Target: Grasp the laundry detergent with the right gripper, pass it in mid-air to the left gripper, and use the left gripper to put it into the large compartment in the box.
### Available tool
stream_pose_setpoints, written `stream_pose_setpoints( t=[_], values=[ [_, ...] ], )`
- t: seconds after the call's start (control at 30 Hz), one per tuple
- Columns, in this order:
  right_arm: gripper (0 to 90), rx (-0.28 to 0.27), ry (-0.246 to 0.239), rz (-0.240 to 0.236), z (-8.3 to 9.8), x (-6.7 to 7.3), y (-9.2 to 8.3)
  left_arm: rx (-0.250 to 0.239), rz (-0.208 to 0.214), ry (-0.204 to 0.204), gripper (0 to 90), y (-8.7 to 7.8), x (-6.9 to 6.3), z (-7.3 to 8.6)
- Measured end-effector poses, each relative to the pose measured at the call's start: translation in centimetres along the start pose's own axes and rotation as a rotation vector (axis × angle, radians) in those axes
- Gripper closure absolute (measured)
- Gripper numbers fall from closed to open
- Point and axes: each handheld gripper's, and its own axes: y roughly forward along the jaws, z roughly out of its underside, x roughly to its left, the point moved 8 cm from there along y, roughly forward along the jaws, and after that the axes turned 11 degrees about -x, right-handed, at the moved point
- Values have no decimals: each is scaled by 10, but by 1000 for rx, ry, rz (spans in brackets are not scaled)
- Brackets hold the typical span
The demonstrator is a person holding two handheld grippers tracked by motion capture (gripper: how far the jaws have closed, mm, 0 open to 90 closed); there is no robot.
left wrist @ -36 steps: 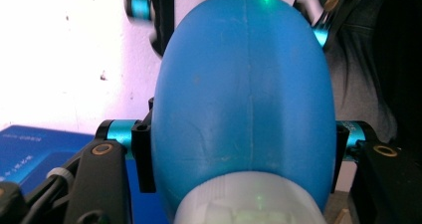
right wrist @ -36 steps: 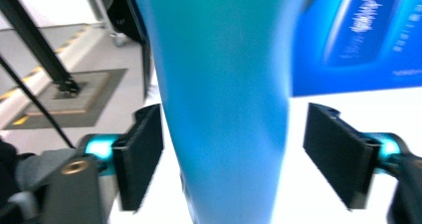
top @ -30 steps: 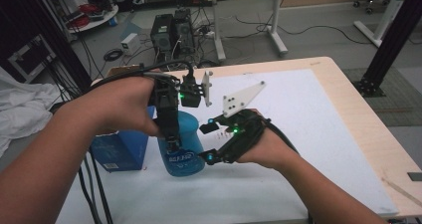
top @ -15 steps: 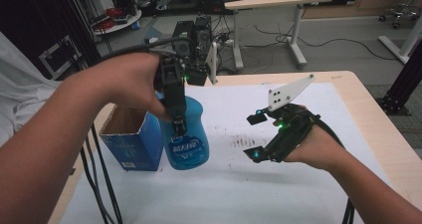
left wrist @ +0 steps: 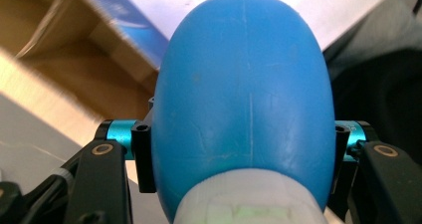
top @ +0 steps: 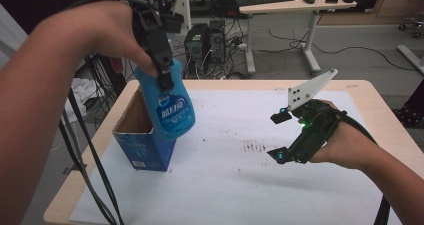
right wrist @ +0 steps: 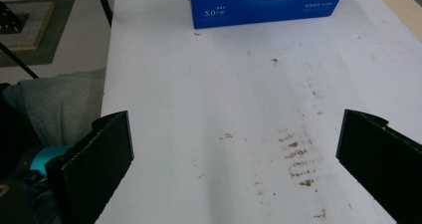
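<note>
Presently the left gripper (top: 162, 67) is clamped on the neck end of a blue bottle (top: 170, 107), held in the air, tilted, over the open blue box (top: 145, 145) at the table's (top: 350, 92) left edge. The right gripper (top: 280, 135), its jaws just opened wide with nothing between them, hovers above the stained white sheet (top: 240, 180), well apart from bottle and box

Smooth, slightly glossy blue plastic bottle (top: 170, 110); matt cardboard box (top: 142, 145); stained white sheet on the wooden table (top: 370, 92).
</note>
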Motion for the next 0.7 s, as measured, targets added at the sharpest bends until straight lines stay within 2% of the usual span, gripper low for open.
stream_pose_setpoints(
  t=[0.13, 0.17, 0.27, 0.4, 0.53, 0.57, 0.63, 0.7],
  values=[
    [7, 13, -1, 5, 1, 0, -1, -24, -22, -120, 385, -14, 15, 4],
    [6, 15, -3, 6, 1, -1, -1, -26, -25, -168, 385, -18, 22, 6],
    [7, 23, 3, 9, 2, -1, -2, -45, -39, -234, 385, -22, 34, 9],
    [7, 28, 3, 8, 3, 0, -2, -56, -91, -335, 385, -26, 54, 16],
    [7, 32, 5, 8, 4, 0, -3, -46, -129, -402, 385, -24, 70, 23],
    [7, 31, 6, 9, 5, 0, -3, -43, -132, -405, 385, -24, 72, 25],
    [7, 32, 7, 13, 5, -1, -4, -43, -136, -437, 385, -19, 79, 27],
    [7, 32, 11, 18, 6, -2, -4, -29, -130, -444, 385, -13, 84, 30]
  ],
)
